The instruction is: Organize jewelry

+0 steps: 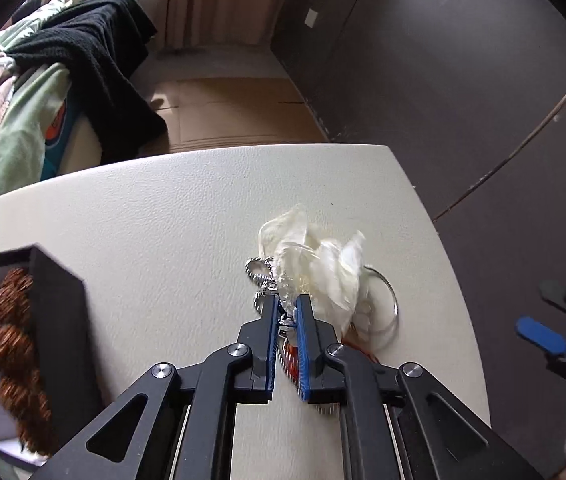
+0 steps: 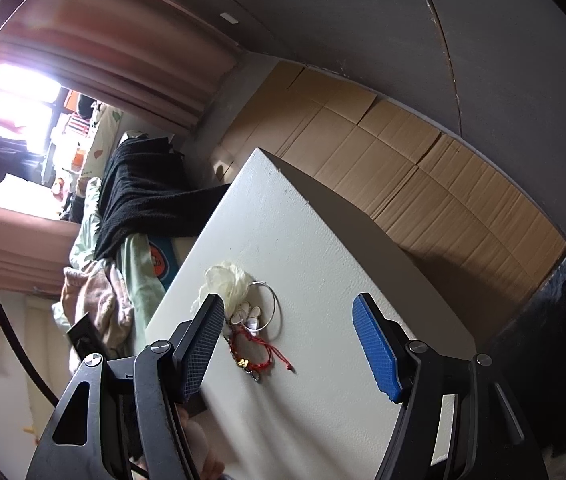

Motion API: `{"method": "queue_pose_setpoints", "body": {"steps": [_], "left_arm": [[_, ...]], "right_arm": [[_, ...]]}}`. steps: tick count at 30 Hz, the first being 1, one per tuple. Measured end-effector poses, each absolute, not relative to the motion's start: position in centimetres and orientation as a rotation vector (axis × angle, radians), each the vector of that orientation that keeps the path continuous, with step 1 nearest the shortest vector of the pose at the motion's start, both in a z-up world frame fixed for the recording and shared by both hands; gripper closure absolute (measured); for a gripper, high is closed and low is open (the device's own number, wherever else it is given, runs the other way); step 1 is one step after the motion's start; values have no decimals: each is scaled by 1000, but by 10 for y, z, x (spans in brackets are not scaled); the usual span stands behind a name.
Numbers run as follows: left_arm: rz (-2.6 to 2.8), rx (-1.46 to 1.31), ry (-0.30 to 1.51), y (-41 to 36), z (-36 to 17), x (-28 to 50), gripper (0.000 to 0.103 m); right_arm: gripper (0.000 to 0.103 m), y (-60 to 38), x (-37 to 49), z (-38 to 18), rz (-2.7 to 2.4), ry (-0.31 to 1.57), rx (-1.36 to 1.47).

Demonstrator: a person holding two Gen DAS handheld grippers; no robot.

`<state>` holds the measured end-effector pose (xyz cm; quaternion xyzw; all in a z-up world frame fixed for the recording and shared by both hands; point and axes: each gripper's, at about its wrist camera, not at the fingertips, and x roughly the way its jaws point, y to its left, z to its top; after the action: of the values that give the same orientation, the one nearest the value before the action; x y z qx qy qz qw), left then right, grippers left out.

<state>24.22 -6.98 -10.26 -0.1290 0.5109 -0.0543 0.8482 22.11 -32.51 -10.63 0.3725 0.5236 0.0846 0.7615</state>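
A pile of jewelry lies on the white table (image 1: 163, 216): a silver chain (image 1: 258, 270), a crumpled clear plastic bag (image 1: 315, 256), a thin silver bangle (image 1: 387, 300) and a red cord bracelet (image 2: 259, 354). My left gripper (image 1: 287, 308) is shut on the silver chain at the edge of the bag. A black jewelry box (image 1: 59, 320) at the left holds a brown beaded bracelet (image 1: 15, 344). My right gripper (image 2: 283, 312) is open and empty, held above the table near the pile; it also shows in the left wrist view (image 1: 555, 320).
A bed with a black blanket (image 1: 95, 52) and green bedding (image 1: 23, 136) stands beyond the table's left side. Flattened cardboard (image 2: 403, 168) covers the floor by a dark wall (image 1: 463, 60). The table's right edge (image 1: 455, 280) is close to the pile.
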Motion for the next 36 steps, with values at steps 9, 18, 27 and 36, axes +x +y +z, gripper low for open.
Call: {"method": "queue_pose_setpoints", "body": {"steps": [9, 18, 27, 36], "left_arm": [[-150, -371, 1051, -47, -87, 198, 94], [-179, -428, 1082, -41, -106, 176, 94], [-280, -452, 1121, -48, -110, 170, 94], [-245, -430, 1166, -52, -117, 174, 93]], "right_arm": [[35, -301, 221, -110, 216, 1171, 770], [36, -241, 213, -140, 403, 1298, 758], [38, -211, 206, -172, 476, 1403, 854], [98, -228, 204, -173, 418, 1339, 952]]}}
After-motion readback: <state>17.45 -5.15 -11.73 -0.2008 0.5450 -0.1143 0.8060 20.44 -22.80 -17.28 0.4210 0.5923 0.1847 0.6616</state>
